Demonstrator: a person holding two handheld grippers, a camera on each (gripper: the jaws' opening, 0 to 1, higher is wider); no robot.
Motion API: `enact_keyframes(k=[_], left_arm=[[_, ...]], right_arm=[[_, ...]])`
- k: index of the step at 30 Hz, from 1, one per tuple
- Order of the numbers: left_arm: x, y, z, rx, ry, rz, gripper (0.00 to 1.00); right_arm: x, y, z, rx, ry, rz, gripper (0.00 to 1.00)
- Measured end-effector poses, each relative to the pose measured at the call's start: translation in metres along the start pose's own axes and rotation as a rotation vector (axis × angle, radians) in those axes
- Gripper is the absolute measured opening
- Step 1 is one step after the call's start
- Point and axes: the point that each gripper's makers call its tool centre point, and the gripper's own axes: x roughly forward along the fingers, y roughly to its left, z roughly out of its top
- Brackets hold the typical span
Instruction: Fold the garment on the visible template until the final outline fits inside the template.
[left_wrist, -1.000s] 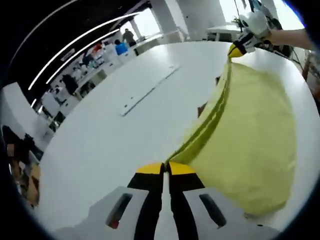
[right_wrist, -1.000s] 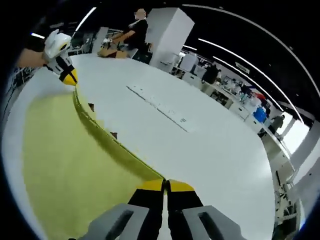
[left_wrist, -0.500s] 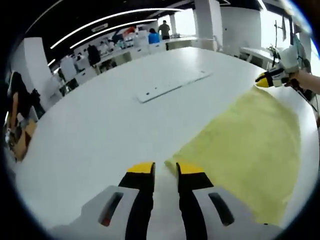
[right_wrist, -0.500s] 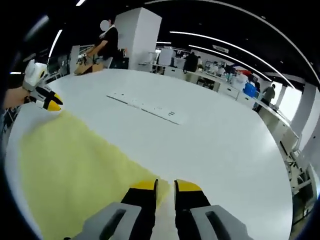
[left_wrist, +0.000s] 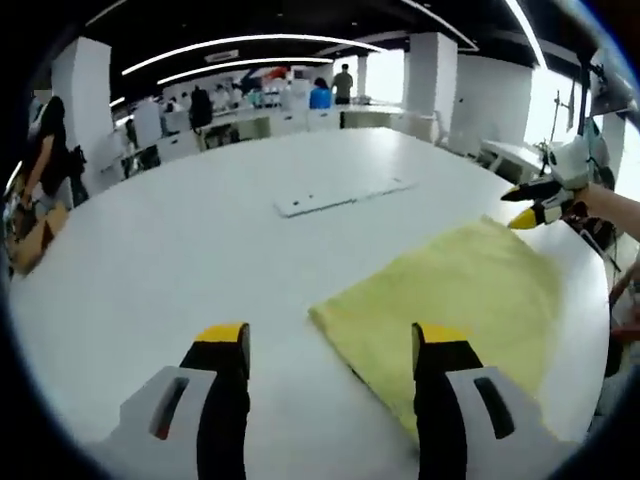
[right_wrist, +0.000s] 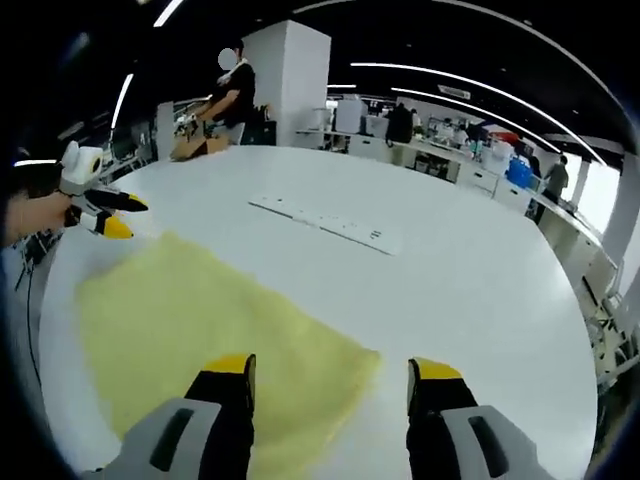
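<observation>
Yellow garment (left_wrist: 455, 290) laid flat on white table (left_wrist: 180, 260), left gripper (left_wrist: 330, 345) jaws spread wide, right gripper (right_wrist: 335, 375) jaws likewise apart, nothing clamped.

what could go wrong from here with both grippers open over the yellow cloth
The yellow cloth lies flat on the white table and both grippers, left and right, are open, so nothing pins the fold; it may spring apart. One side lies close to the table's edge and might slide off. No template outline is visible, so fit can't be checked.
</observation>
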Motion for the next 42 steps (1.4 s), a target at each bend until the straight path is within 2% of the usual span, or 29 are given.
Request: enact_keyframes(k=[3, 6, 12, 23, 28, 37, 42], left_arm=[[-0.008, -0.005, -0.005, 0.0, 0.005, -0.006, 0.67], [-0.017, -0.012, -0.008, -0.039, -0.015, -0.03, 0.72], [-0.034, -0.026, -0.017, -0.033, -0.014, -0.053, 0.76], [-0.055, -0.055, -0.035, 0.004, -0.006, -0.11, 0.76], [-0.061, -0.06, -0.046, 0.011, 0.009, -0.115, 0.73], [-0.07, -0.072, -0.066, 0.009, 0.02, -0.133, 0.69], [-0.071, -0.084, -0.075, 0.039, 0.029, -0.145, 0.63]], right_arm=[[-0.008, 0.01, -0.002, -0.012, -0.007, 0.032, 0.72], [-0.015, 0.02, -0.008, -0.018, -0.001, 0.059, 0.81], [-0.028, 0.032, -0.026, -0.031, 0.023, 0.097, 0.86], [-0.056, 0.045, -0.049, -0.022, 0.042, 0.129, 0.86], [-0.066, 0.052, -0.058, -0.002, 0.037, 0.143, 0.84], [-0.077, 0.062, -0.073, 0.018, 0.035, 0.158, 0.8], [-0.08, 0.064, -0.083, 0.037, 0.042, 0.155, 0.78]])
